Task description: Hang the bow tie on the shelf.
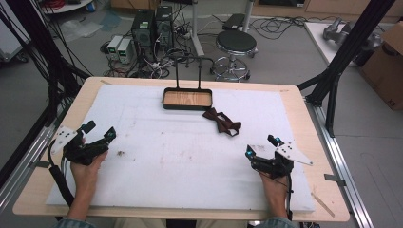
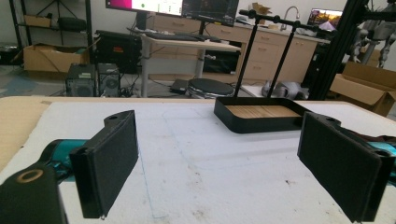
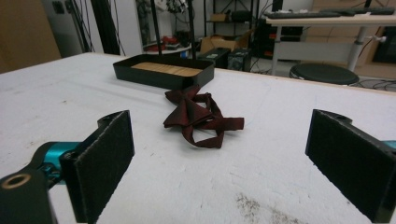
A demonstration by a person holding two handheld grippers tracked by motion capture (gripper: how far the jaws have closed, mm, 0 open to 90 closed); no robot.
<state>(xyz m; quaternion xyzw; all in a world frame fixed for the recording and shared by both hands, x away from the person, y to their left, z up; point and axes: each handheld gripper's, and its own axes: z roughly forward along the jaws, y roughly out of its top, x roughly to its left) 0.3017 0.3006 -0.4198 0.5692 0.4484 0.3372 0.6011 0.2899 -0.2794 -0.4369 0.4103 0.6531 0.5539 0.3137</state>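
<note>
High view: bow tie (image 1: 222, 122) (mid-table)

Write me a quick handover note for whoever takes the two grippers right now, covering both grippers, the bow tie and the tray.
Left gripper: open, holding nothing, low over the white mat near its left edge.
Right gripper: open, holding nothing, near the mat's right side, jaws aimed at the bow tie.
Bow tie: dark red, crumpled on the mat, just right of and in front of the tray, untouched.
Tray: black, wooden floor, nothing in it, with a black hanger stand rising behind it.
Done: nothing yet.
Left: probably picking up the bow tie with the right gripper, which is nearer.
</note>
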